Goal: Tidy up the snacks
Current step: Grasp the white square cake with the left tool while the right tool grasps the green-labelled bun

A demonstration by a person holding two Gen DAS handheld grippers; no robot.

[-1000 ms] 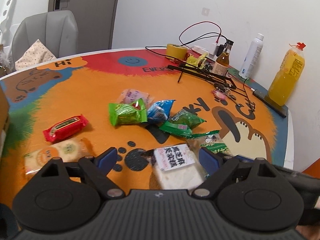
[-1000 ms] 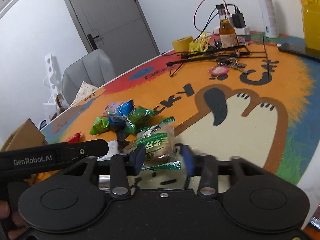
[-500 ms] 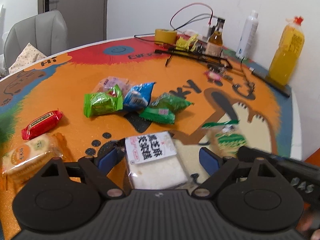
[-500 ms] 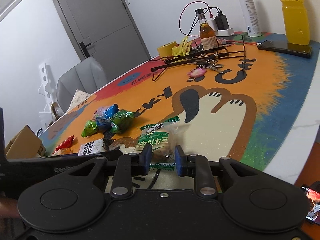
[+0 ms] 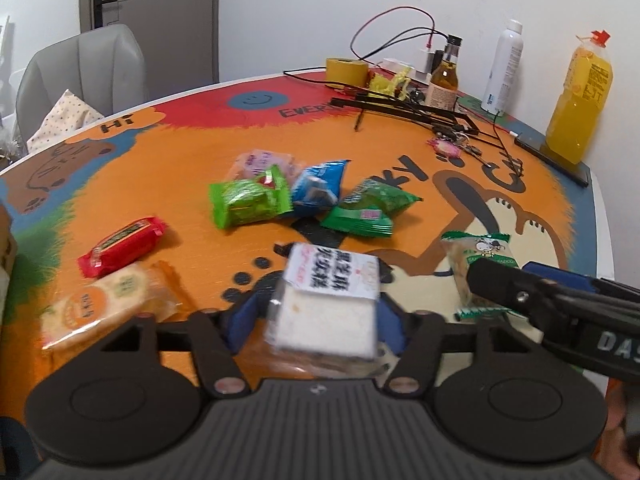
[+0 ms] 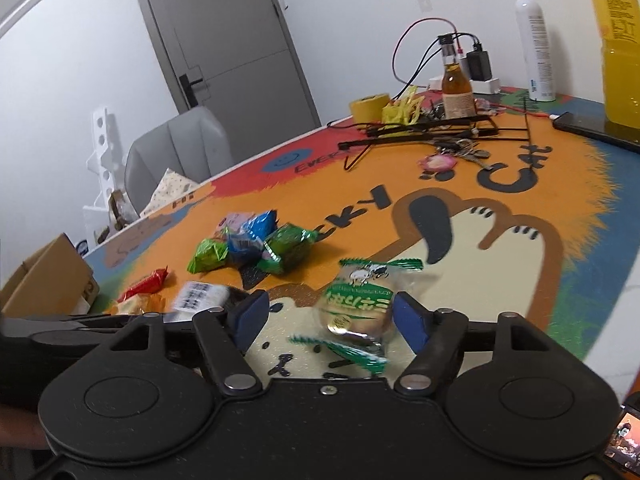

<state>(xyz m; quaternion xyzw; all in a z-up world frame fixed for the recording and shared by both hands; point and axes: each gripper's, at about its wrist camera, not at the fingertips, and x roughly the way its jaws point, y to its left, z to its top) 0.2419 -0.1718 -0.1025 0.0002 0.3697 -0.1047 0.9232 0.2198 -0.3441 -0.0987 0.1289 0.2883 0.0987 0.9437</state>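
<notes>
The left claw [image 5: 312, 316] is closing, and its blue pads sit against both sides of the white cake packet [image 5: 326, 308] at the near edge of the table [image 5: 192, 164], gripping it. The right claw [image 6: 328, 316] is opening: the green-labelled bun packet [image 6: 358, 308] lies on the table between its pads, close to the right pad, with a clear gap at the left pad. In the left wrist view, the right claw's finger reaches in from the right and covers part of that bun packet. To the left of the cake packet lie an orange biscuit packet [image 5: 108, 300] and, beyond it, a red snack bar [image 5: 122, 246], the two touching or nearly so. Farther in, a loose cluster of snacks sits mid-table: a light green packet [image 5: 248, 200], a blue packet [image 5: 318, 188], two dark green packets [image 5: 368, 210] and a pink packet [image 5: 260, 162] behind them. Along the far edge stand a roll of yellow tape [image 5: 346, 72], a small amber bottle [image 5: 444, 78], a white spray can [image 5: 502, 68] and a large orange juice bottle [image 5: 580, 100], with black rods [image 5: 404, 106], cables and keys [image 5: 452, 146] near them. A cardboard box [image 6: 44, 276] stands at the table's left edge, and a grey chair [image 5: 80, 76] stands behind the table.
</notes>
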